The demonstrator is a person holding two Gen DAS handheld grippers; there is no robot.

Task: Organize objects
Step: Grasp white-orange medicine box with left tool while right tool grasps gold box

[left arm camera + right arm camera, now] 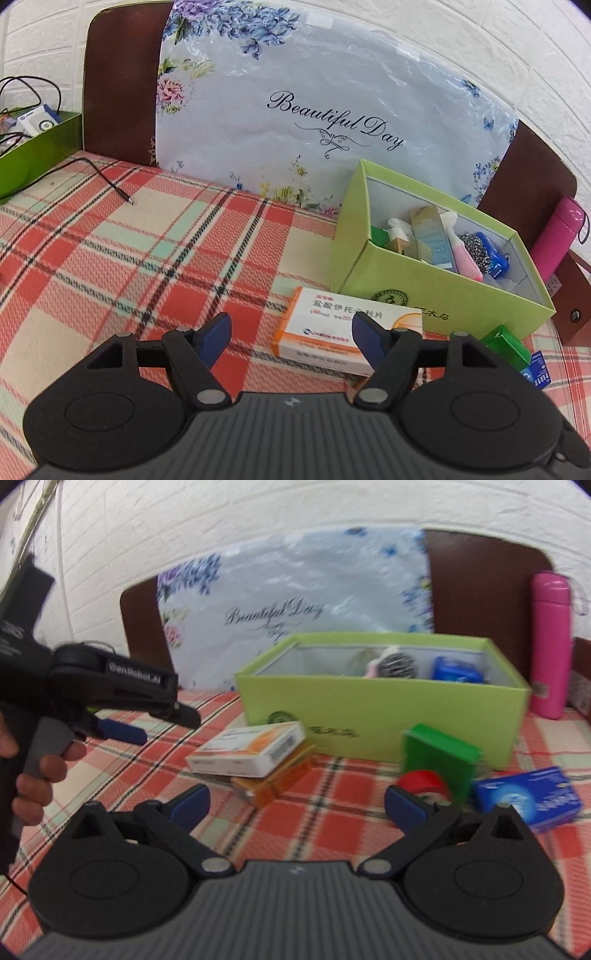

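The white and orange cardboard medicine box [340,328] lies on the red, cream and green checked cloth [129,258] of what looks like a bed, just in front of the open light-green cardboard box [443,291]. In the right wrist view this medicine box [251,753] rests on top of a flat orange box [275,781].

From the left, a second green box [33,151] with black cables [22,92] stands at the edge, and one black cable end [110,184] lies on the cloth. Behind stands a dark brown headboard [118,92], and a floral pillow in clear plastic [295,110] leans on it. The wall [480,37] is white with a brick pattern. At the far right one pink bottle [550,642] stands upright.

The left hand-held gripper [291,336] is released, its two blue pads wide apart, and nothing is pressed between them; the medicine box lies just beyond, partly behind the right pad. The right hand-held gripper [297,805] is also released and empty.

On the cloth before the light-green box I count five loose things: one white and orange box, one orange box, one small green box [439,760], one red tape roll [421,782] and one blue box [528,797]. Inside the light-green box there are several items; their number I cannot tell.
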